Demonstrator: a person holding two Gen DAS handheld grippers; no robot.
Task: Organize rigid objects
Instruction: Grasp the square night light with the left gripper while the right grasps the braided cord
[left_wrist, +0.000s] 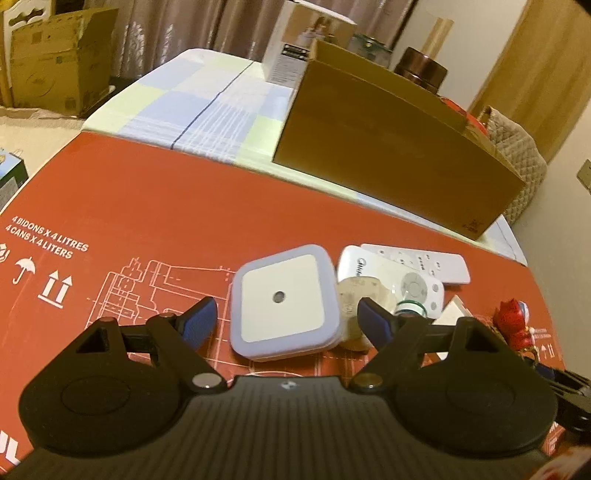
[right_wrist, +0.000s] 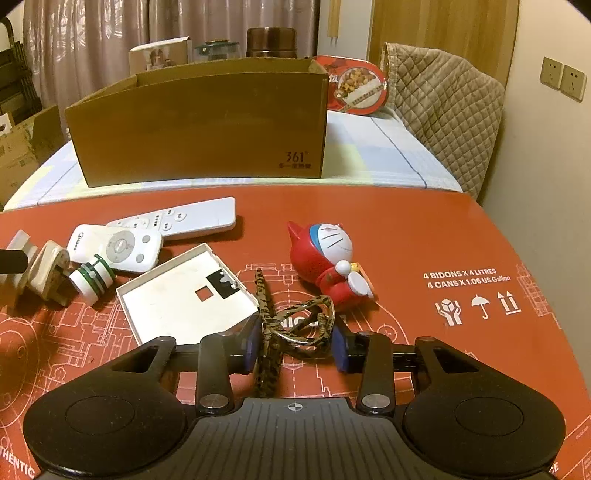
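In the left wrist view my left gripper (left_wrist: 286, 319) is open, its blue pads on either side of a square white night light (left_wrist: 282, 302) on the red cardboard sheet (left_wrist: 147, 192). Two white remotes (left_wrist: 410, 275) and a small bottle (left_wrist: 408, 308) lie just beyond it. In the right wrist view my right gripper (right_wrist: 295, 347) is open around leopard-print glasses (right_wrist: 295, 321). A red Doraemon figurine (right_wrist: 328, 258), a white plate cover (right_wrist: 184, 291), the remotes (right_wrist: 118, 245), a plug adapter (right_wrist: 44, 273) and the bottle (right_wrist: 92, 278) lie ahead. An open brown cardboard box (right_wrist: 203, 122) stands behind.
The box (left_wrist: 391, 147) sits on a checked cloth (left_wrist: 207, 107) beyond the red sheet. A round food tin (right_wrist: 356, 85) and a quilted chair back (right_wrist: 443, 107) are at the right. A white carton (left_wrist: 295, 48), jars and floor boxes (left_wrist: 55, 59) stand behind.
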